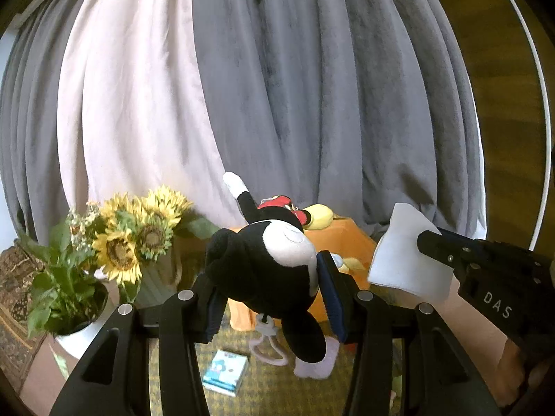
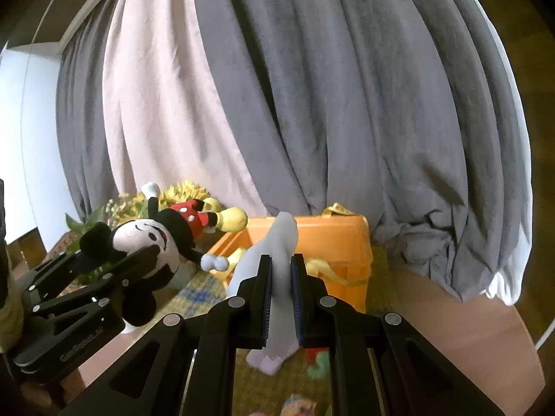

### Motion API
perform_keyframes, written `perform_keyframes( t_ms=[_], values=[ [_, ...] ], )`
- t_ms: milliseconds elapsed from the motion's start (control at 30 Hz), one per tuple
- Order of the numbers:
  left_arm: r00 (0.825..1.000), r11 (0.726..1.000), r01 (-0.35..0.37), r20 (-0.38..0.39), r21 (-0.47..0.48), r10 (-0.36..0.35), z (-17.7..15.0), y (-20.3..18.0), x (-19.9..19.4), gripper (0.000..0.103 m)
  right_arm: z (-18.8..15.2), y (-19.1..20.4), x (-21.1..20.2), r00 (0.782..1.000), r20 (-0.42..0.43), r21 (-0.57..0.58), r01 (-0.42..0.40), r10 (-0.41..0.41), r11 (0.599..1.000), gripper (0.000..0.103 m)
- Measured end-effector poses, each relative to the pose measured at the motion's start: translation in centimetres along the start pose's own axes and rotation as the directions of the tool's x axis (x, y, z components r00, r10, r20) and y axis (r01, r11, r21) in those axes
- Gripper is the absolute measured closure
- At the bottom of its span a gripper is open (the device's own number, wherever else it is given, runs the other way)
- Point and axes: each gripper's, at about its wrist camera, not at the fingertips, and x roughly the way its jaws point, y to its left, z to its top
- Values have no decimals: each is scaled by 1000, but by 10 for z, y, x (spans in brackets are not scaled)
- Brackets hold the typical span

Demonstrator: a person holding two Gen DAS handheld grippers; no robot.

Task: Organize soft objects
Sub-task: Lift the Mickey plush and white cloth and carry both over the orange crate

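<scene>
The left tongs (image 1: 267,270) were clamped on the head of a mouse plush toy (image 1: 267,260), pointing slightly downward and held aloft just in front of an orange bin (image 2: 333,242). The toy's red-shorted body and yellow shoes stretched away from the fingers toward the bin's near left corner, one white-gloved arm raised. The right tongs (image 2: 279,277) were pressed together on a pale folded cloth (image 2: 277,263), likewise tilted a little below level, directly before the bin's front wall; the cloth stood up between the pads and drooped beneath them. A bare forearm (image 1: 485,326) showed behind the right tongs. Sunflowers (image 1: 138,232) stood left of the bin, grey curtains (image 2: 329,104) behind it.
</scene>
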Motion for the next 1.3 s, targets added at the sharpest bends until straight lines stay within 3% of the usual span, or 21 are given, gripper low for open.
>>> perform_keyframes(
  t_ms=[800,900,1100,1300],
  values=[
    [999,999,22,-28,-26,-23,38,9,116,55,53,-28,109,999,1,9,42,-42,999,91],
    [998,998,42,-55,-41,-44,41,12,131,55,59,-29,121,999,1,-6,52,-52,999,91],
    [996,1000,15,-91,-9,-16,40,14,165,55,66,-33,154,998,-35,-23,60,-61,998,91],
    [985,1000,22,-174,-11,-24,31,19,210,55,61,-39,198,990,-123,-7,66,-66,998,91]
  ],
)
